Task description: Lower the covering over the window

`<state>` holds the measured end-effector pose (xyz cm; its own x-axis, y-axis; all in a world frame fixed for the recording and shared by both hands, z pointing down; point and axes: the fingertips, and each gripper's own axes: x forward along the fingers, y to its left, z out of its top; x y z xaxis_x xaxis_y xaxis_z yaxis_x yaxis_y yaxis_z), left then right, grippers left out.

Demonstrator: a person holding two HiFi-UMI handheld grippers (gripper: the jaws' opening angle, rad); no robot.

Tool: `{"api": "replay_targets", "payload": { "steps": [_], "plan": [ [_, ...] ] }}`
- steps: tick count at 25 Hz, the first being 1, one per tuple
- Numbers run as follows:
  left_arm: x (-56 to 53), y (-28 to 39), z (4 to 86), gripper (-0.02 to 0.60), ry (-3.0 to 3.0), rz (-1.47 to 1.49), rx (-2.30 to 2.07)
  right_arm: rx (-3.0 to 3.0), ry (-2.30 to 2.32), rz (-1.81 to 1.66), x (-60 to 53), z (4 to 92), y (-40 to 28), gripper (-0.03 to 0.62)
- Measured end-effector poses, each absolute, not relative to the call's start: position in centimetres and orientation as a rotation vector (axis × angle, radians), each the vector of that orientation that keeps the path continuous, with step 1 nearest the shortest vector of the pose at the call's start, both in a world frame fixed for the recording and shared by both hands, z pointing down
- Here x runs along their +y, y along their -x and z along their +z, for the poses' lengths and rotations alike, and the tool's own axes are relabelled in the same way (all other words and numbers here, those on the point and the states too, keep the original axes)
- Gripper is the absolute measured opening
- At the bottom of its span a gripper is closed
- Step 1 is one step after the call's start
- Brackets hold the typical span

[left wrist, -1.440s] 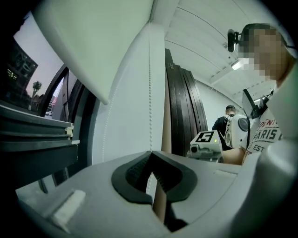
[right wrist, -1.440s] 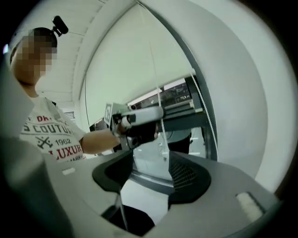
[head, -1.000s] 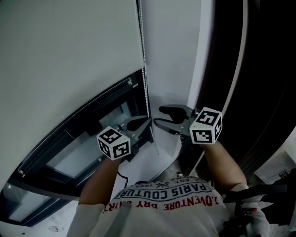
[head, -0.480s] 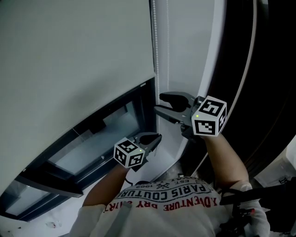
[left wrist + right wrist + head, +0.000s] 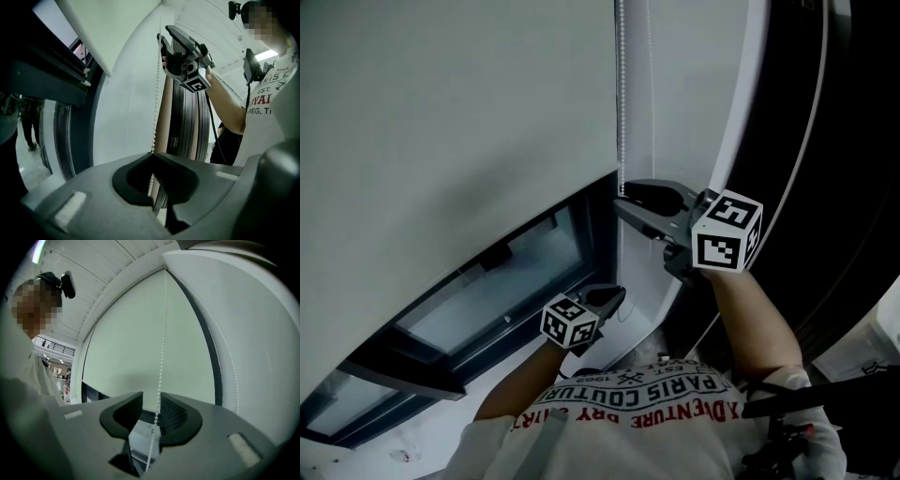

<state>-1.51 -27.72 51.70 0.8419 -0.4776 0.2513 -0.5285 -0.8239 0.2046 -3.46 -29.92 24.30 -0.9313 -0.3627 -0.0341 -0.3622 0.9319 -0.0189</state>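
The white fabric roller blind [image 5: 441, 141] covers most of the window; a dark glass strip [image 5: 487, 300] toward 7 o'clock is bare. The left gripper [image 5: 614, 296] clamps the white bead chain [image 5: 622, 112]. The right gripper [image 5: 623, 199], at its 12 o'clock, has just been closing, jaws apart round the chain.

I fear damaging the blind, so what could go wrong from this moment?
1. The right gripper has just been closing its jaws with the bead chain between them, not yet pinched; a pull now may slip along the beads.
2. The left gripper is shut on the same chain lower down; releasing it too early could let the chain swing out of the right gripper.
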Motion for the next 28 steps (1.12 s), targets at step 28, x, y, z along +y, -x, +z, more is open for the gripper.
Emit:
{"api": "replay_targets", "payload": {
  "steps": [28],
  "plan": [
    [-27.9, 2.3, 58.5, 0.008, -2.643, 0.518, -0.86, 3.212, 0.662, -0.185, -32.0, 32.9, 3.6, 0.005]
  ]
}}
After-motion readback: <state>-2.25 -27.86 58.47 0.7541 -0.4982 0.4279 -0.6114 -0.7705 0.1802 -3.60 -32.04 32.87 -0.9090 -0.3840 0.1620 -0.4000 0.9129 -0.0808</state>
